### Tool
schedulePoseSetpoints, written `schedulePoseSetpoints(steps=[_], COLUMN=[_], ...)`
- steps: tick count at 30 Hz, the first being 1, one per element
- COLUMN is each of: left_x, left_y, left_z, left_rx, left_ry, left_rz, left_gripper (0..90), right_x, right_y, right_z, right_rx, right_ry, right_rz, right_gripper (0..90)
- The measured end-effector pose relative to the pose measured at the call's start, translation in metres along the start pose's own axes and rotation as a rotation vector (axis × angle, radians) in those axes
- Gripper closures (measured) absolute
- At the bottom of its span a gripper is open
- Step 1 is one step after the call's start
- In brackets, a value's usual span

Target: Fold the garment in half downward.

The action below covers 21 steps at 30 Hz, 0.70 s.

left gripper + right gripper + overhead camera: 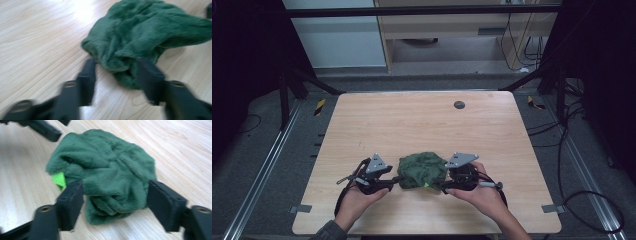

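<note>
Wooden bench [422,125] with pale grain, dark floor and black frame rails around it, cables at 3 o'clock on the floor. Small dark round disc [459,105] sits on the bench near the far edge, about 12 o'clock. Green cloth [422,170] lies crumpled in a heap on the bench near the front edge, about 6 o'clock, between the two grippers. Left gripper [396,183] at the cloth's 9 o'clock, held in the person's left hand [358,198]; in the left gripper view its fingers [88,77] are apart, straddling the near edge of the cloth [140,40], blurred. Right gripper [439,188] at the cloth's 3 o'clock, held in the right hand [482,196]; in the right gripper view its fingers [71,202] are wide apart on either side of the cloth [107,172], not clamped. Bright green tag [58,180] pokes out of the cloth beside one finger.
</note>
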<state>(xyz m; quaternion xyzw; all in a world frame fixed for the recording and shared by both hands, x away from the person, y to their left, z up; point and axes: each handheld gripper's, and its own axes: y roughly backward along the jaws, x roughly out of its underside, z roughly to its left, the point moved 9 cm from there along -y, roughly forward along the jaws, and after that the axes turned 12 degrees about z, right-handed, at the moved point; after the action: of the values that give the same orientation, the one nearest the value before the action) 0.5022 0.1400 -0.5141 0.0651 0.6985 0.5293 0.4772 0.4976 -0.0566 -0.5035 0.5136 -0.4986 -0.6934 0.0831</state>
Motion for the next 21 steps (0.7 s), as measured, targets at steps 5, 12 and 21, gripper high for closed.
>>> schedulePoseSetpoints(steps=[5,12,21], left_x=[0.002,0.008,0.033], left_y=[0.002,0.007,0.013], left_z=[0.009,0.022,0.040], left_rx=[-0.010,-0.024,-0.032], left_ry=[0.041,0.075,0.097], left_rz=[0.022,0.040,0.083], left_gripper=[19.9,13.0,9.3], right_x=[0.001,0.005,0.022], right_y=[0.002,0.009,0.023], right_z=[-0.011,-0.020,-0.032], right_rx=[0.015,0.013,0.020], right_ry=[-0.064,-0.102,-0.108], right_rz=[0.013,0.009,-0.003], right_gripper=[14.3,6.4,5.9])
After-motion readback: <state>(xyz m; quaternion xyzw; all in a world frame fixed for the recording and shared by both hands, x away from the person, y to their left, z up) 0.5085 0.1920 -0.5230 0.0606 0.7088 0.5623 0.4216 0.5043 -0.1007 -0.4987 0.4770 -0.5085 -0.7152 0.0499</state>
